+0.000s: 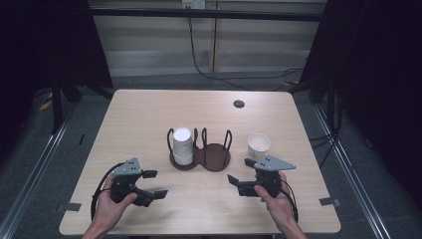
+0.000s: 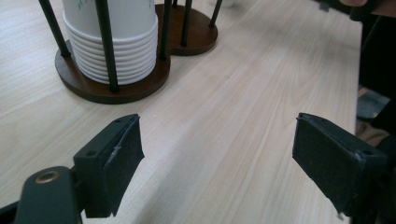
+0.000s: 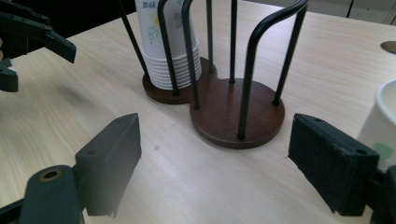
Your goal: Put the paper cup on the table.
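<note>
The loose cup [image 1: 259, 145] waits right of the rack [image 1: 200, 150]; both grippers' fingers [image 3: 109, 161] are released, grasping nothing.

The high view looks down on the whole bench [image 1: 149, 109] from above; each tongs camera sits low, close, sharing the cup rack [image 1: 201, 152] ahead.

Two black grippers [image 1: 151, 183] [image 1: 242, 174] — grey three-cornered top plates, black looping cables, brass-ringed screw holes — in bare hands.
</note>
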`<action>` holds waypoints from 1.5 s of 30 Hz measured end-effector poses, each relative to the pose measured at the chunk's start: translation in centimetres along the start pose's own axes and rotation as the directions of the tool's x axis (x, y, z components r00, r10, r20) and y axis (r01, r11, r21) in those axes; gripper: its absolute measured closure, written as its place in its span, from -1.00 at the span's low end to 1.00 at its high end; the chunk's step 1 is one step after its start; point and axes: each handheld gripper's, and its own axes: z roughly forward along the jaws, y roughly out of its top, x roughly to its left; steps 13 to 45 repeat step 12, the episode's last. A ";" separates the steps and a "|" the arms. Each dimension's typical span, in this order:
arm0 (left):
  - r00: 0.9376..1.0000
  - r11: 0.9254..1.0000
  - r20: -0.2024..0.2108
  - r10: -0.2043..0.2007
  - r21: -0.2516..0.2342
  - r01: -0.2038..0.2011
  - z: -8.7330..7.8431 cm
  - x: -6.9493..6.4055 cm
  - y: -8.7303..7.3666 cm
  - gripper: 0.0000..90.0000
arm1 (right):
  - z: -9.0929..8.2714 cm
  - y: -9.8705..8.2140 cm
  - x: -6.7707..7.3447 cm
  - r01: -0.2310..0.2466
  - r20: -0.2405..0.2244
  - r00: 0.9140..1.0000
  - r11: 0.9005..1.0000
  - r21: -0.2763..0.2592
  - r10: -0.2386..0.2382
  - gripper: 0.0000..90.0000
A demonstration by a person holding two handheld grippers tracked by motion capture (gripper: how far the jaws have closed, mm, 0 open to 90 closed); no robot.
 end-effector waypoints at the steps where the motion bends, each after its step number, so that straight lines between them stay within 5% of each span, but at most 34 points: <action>1: 1.000 1.000 0.009 -0.002 -0.005 0.002 0.1 -0.1 -0.1 -0.64 | 0.2 -0.4 0.2 -0.015 -0.011 1.000 1.000 -0.003 0.015 -0.61; 9: 0.999 0.999 -0.011 -0.037 0.027 0.038 0.7 0.0 -0.7 -0.64 | 1.0 -1.0 0.9 -0.005 -0.030 1.000 1.000 0.004 0.006 -0.61; 45: 1.000 1.000 -0.004 -0.020 0.020 0.020 0.6 -0.4 -0.7 -0.64 | 1.1 -1.4 0.7 -0.011 -0.038 0.999 1.000 0.019 0.012 -0.64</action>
